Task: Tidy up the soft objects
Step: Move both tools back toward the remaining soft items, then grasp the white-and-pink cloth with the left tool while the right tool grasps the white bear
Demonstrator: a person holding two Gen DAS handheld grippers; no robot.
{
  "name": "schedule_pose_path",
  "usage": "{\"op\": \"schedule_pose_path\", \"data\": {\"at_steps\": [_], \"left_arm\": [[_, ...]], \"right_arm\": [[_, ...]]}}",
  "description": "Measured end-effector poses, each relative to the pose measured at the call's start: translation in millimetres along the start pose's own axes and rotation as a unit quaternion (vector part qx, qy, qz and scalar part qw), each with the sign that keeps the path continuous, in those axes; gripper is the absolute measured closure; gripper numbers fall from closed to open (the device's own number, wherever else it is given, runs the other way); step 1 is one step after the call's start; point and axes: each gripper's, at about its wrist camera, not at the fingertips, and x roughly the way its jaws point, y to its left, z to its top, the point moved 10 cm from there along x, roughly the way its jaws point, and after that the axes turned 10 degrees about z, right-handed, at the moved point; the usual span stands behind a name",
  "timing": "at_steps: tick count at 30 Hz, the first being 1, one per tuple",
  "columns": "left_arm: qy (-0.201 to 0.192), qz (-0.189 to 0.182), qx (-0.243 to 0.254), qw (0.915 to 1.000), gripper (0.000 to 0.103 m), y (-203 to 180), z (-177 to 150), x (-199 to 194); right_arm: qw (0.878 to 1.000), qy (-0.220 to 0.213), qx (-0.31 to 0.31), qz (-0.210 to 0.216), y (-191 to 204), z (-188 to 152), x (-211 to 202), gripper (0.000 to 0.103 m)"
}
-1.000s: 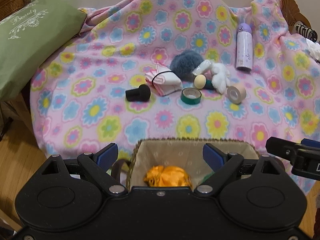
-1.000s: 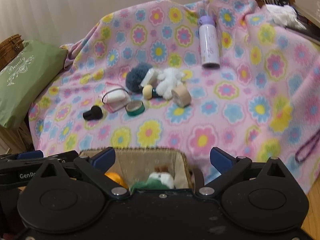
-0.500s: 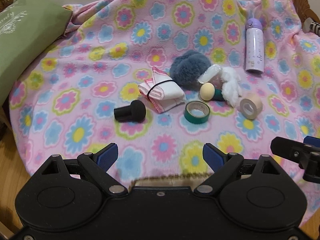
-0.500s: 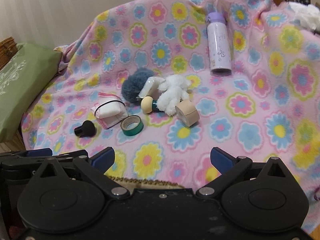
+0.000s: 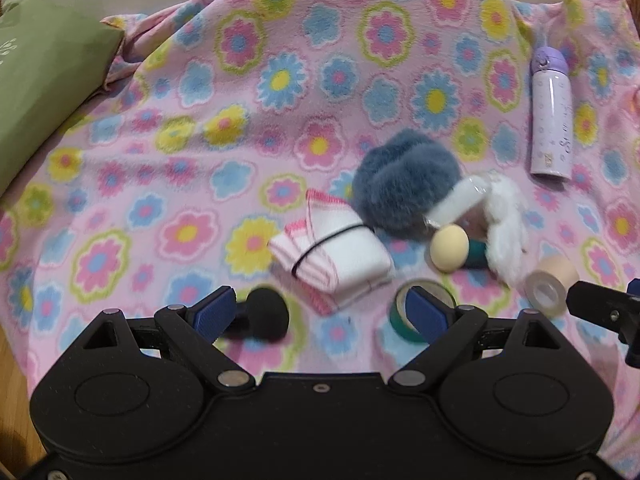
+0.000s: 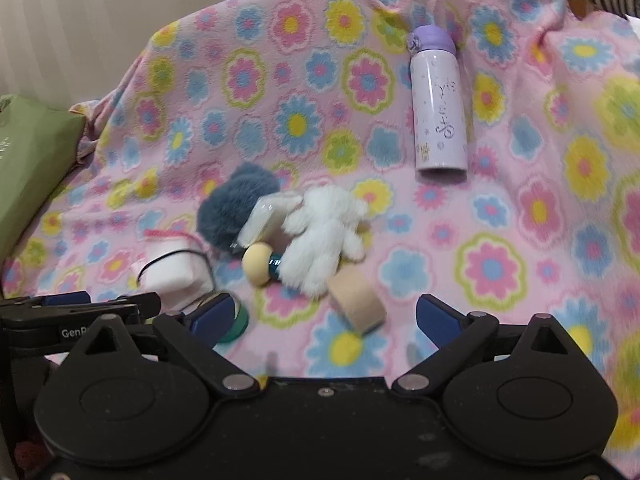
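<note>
Both your grippers have come forward over the pink blanket with bright flowers [image 5: 280, 80] since a second ago. Back then a woven basket with an orange thing and a green toy sat just under your jaws; now it is out of both views, and the little pile of things looks bigger and closer.

Your left gripper [image 5: 320, 314] has its jaws wide apart, just as before, with nothing between them. The black foam knob [image 5: 266, 314] now sits right by the left jaw, and the dark green tape roll [image 5: 404, 322] is partly hidden behind the right jaw. Just ahead of the jaws lies the folded white cloth with pink edges and a black band [image 5: 340, 258]. Past it, a little to the right, are the fluffy grey-blue pom-pom [image 5: 404, 188], the cream ball on a teal stem [image 5: 450, 248] and the fluffy white plush toy [image 5: 506, 224], all huddled together.

Your right gripper [image 6: 324, 318] also has its jaws wide apart and empty. The beige tape roll [image 6: 358, 306] now lies just ahead, between the jaws. The white plush toy [image 6: 324, 240] touches it on the far side. The purple bottle with a lilac lid [image 6: 438, 108] lies well ahead, to the right. The green pillow [image 5: 44, 80] stays far off to the left.
</note>
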Motion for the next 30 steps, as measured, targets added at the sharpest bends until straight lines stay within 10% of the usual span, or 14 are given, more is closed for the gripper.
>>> {"op": "schedule_pose_path", "data": {"at_steps": [30], "left_arm": [[0.059, -0.018, 0.000, 0.9981, 0.012, -30, 9, 81]], "right_arm": [[0.999, 0.050, -0.011, -0.014, -10, 41, 134, 0.022]]}}
